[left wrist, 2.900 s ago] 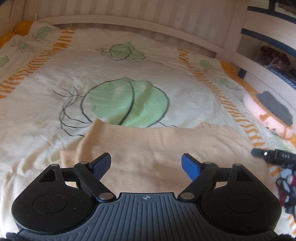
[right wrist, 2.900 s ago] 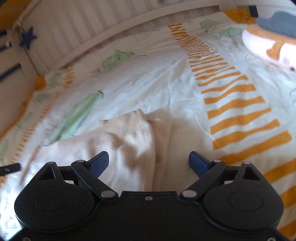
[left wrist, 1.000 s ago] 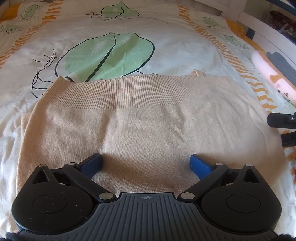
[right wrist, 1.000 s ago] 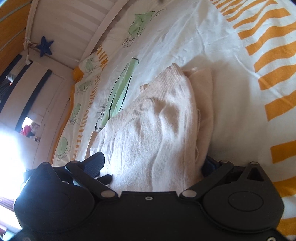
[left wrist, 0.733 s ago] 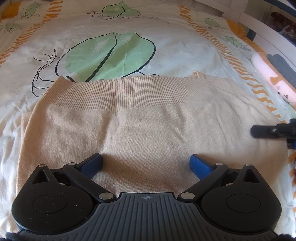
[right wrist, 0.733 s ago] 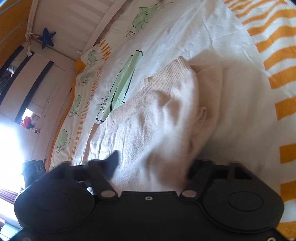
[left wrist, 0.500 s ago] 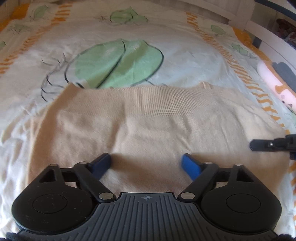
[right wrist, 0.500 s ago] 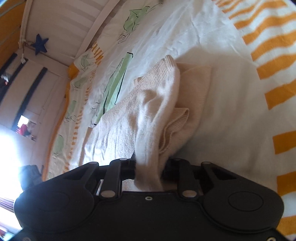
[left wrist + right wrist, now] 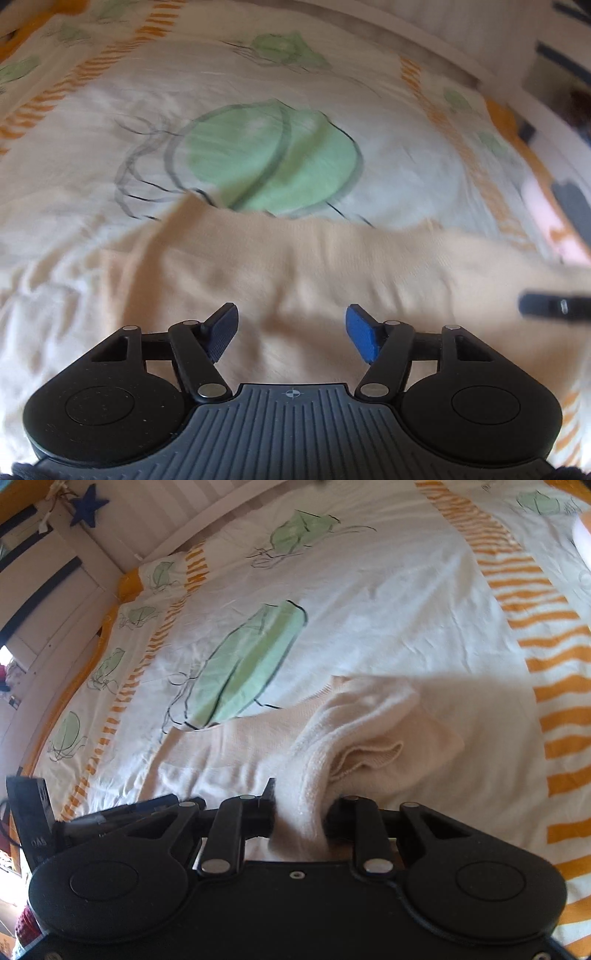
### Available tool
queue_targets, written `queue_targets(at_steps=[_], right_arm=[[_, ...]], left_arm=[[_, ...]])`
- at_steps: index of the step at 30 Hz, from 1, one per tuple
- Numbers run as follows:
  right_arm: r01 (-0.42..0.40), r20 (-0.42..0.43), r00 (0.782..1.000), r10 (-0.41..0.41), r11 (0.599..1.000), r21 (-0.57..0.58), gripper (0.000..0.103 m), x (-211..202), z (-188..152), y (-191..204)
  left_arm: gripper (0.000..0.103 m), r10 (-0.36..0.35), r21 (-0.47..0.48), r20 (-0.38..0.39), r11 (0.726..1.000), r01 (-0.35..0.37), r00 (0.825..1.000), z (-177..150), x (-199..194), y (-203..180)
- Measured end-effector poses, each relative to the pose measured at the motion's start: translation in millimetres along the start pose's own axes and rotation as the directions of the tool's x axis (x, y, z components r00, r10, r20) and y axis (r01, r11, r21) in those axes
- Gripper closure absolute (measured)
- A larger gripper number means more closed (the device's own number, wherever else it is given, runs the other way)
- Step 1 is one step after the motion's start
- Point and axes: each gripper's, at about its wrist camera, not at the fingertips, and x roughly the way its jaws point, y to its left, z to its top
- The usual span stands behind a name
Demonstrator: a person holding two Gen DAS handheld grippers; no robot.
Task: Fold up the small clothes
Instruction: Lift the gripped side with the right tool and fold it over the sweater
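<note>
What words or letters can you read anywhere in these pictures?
"OAS", or something close to it: pale, tilted, partly blurred letters on the black device at the left edge of the right wrist view.
The bedsheet and the beige knit garment show no words.
</note>
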Motion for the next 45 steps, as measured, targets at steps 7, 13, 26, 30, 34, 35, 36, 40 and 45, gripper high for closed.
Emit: queue_targets(at_steps=[7,13,26,30,34,35,36,40,45], right_arm=[[0.001,-0.019,1.0,-0.003,0.997,-0.076,0.072,21.1,-1.8,53.7],[-0.003,-0.046,0.999,-0.003,0.991,-0.134,0.072,49.9,-16.4,97.2],[0.053,-0.036,0.997,-0.064,0.966,-0.253,0.072,83.3,-49.7,154.4],[0.094,-0.02,0.994,-0.104,0.951,-0.293,0.071,92.3,-58.1,168.7],[0.115,-0.006,0.992,-0.124,0.935,-0.335,0.071,97.4,-67.4,181.6],[0.119,-0.004,0.992,-0.128,0.93,-0.349,0.071,98.9,-70.3,185.5],[0.122,-0.002,0.991,-0.132,0.924,-0.362,0.071,100.6,-73.0,189.0],[0.131,0.008,0.99,-0.139,0.91,-0.394,0.071,106.3,-81.2,200.5],[0.114,0.009,0.993,-0.121,0.909,-0.401,0.06,110.4,-82.5,206.9]], left_arm=[[0.04,0.016,-0.175,0.047,0.984,-0.007,0.999,22.1,-31.4,58.6],[0.04,0.039,-0.164,0.099,0.986,-0.023,0.994,30.1,-57.8,82.1],[0.04,0.046,-0.21,0.094,0.977,-0.026,0.995,29.8,-60.5,110.9],[0.04,0.048,-0.226,0.091,0.974,-0.026,0.995,28.6,-61.3,116.9],[0.04,0.05,-0.256,0.093,0.966,-0.024,0.994,29.5,-62.9,126.2],[0.039,0.052,-0.264,0.093,0.964,-0.026,0.994,29.8,-63.1,128.6],[0.039,0.054,-0.27,0.093,0.963,-0.027,0.994,29.8,-63.4,130.5],[0.039,0.066,-0.282,0.096,0.959,-0.037,0.993,30.7,-64.8,135.1],[0.039,0.061,-0.27,0.093,0.962,-0.034,0.994,30.4,-64.1,134.2]])
